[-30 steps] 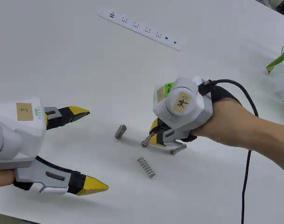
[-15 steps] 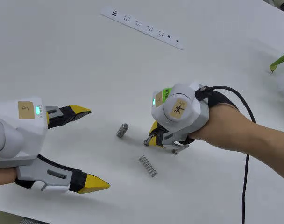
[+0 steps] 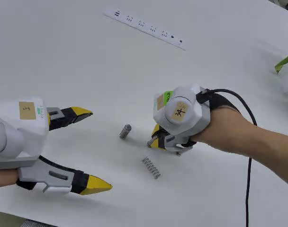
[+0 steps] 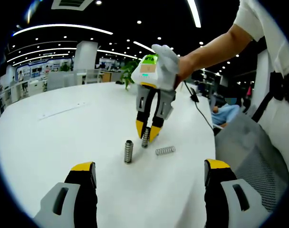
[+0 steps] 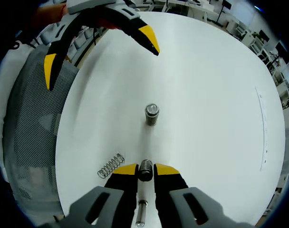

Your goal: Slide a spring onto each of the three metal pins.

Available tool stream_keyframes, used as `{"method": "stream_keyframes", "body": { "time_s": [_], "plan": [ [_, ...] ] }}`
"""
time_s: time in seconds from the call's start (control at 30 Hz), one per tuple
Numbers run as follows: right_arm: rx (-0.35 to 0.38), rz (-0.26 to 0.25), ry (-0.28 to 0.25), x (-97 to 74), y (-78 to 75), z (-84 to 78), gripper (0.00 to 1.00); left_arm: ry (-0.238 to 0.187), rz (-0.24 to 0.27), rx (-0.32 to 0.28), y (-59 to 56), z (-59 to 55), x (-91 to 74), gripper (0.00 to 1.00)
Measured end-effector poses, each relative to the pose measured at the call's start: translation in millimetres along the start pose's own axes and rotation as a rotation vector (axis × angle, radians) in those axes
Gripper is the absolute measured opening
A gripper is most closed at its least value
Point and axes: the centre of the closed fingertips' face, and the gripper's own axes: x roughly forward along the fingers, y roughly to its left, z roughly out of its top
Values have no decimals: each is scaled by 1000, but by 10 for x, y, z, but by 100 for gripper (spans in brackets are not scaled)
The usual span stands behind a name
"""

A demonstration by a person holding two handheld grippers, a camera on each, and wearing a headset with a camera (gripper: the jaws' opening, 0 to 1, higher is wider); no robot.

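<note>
1. Left gripper [image 3: 91, 149]: my jaws are spread wide, holding nothing.
2. Sprung pin [image 3: 125, 131] stands upright between the grippers.
3. Loose spring [image 3: 151, 167] lies flat, its long axis diagonal. It is nearer the right gripper, off beyond my left jaws.
4. Right gripper [image 3: 156, 141] points down, pinching a held spring [image 5: 145, 170] end-on.
5. Bare pin [image 5: 141, 211] lies flat just behind those tips, so I reckon that pairing is next.

plenty of bare table [image 3: 63, 61] between the wide-spread left claw [image 3: 99, 150] and the middle. first thing in the way there is a spring-covered pin [image 3: 125, 131] standing upright, near the right claw [image 3: 154, 138], which sits low on the table clamped on a second sprung pin [image 5: 145, 169]. a loose spring [image 3: 151, 167] lies just beside it on the near side. power strip [image 3: 146, 28] is well apart at the back, and a cable [image 3: 250, 165] trails down the right.
</note>
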Motion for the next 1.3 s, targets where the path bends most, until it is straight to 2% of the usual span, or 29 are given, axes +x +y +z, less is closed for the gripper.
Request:
{"method": "stream_keyframes", "body": {
  "time_s": [0.23, 0.4, 0.8, 0.93, 1.13, 1.3],
  "plan": [
    [9, -7, -15, -14, -6, 17, 20, 8, 1, 5, -8, 2, -15, 96],
    [18, -17, -44, -117, -5, 54, 23, 20, -3, 11, -27, -3, -20, 96],
    [51, -60, -153, -497, 73, 138, 33, 42, 6, 31, -26, 16, -96, 95],
    [91, -81, -207, -635, 113, 142, 41, 56, 10, 41, -22, 11, -131, 95],
    [110, -109, -248, -773, 206, 42, 56, 76, 12, 53, -45, 19, -172, 95],
    [184, -132, -311, -893, 282, -43, 62, 91, 17, 64, -51, 32, -199, 95]
  ]
}}
